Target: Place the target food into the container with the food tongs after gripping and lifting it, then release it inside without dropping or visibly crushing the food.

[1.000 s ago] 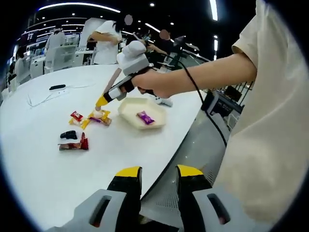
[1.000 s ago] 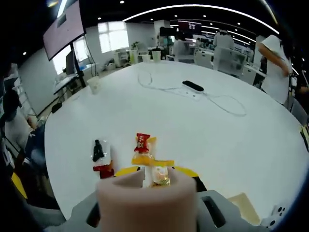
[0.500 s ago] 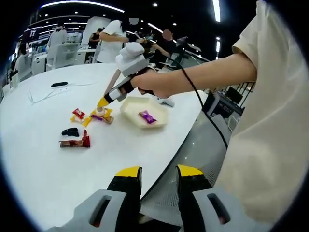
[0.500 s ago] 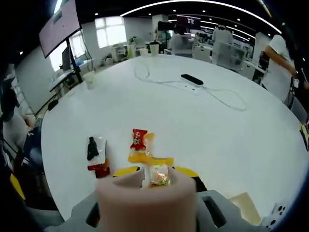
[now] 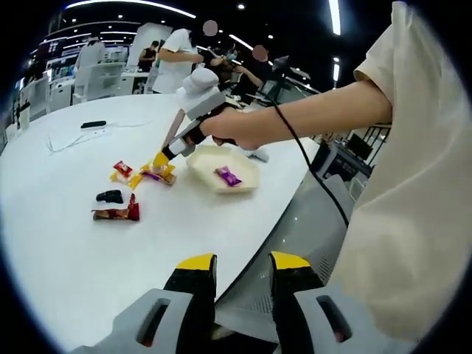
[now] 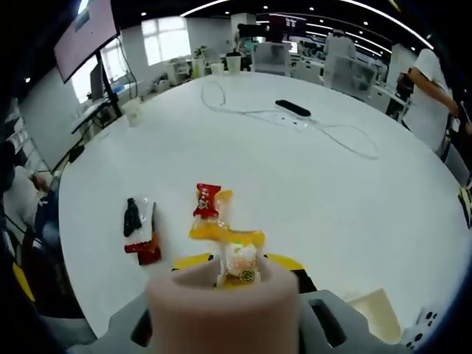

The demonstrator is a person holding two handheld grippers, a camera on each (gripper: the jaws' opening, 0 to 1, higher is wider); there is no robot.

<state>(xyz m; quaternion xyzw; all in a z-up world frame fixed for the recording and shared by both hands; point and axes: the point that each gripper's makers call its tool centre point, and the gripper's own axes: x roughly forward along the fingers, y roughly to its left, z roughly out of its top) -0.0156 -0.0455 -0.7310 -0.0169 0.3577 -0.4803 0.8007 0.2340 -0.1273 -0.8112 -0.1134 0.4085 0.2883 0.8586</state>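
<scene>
1. The right gripper (image 5: pixel 160 158), seen in the left gripper view, has its fingers clamped on a yellow snack packet (image 6: pixel 237 259) just above the white counter (image 5: pixel 66 243).
2. The cream container (image 5: pixel 221 168) sits just beside it, holding a purple candy (image 5: pixel 228 175).
3. The left gripper (image 5: pixel 242 267) hangs off the counter edge, fingers apart and empty.
4. A red candy (image 6: pixel 206 200) and a black packet (image 6: pixel 133 216) lie nearby on the counter.

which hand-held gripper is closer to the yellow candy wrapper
Right. The right hand-held gripper has its tip at the yellow candy wrapper beside the tray. The left hand-held gripper is at the table edge, well short of it.
</scene>
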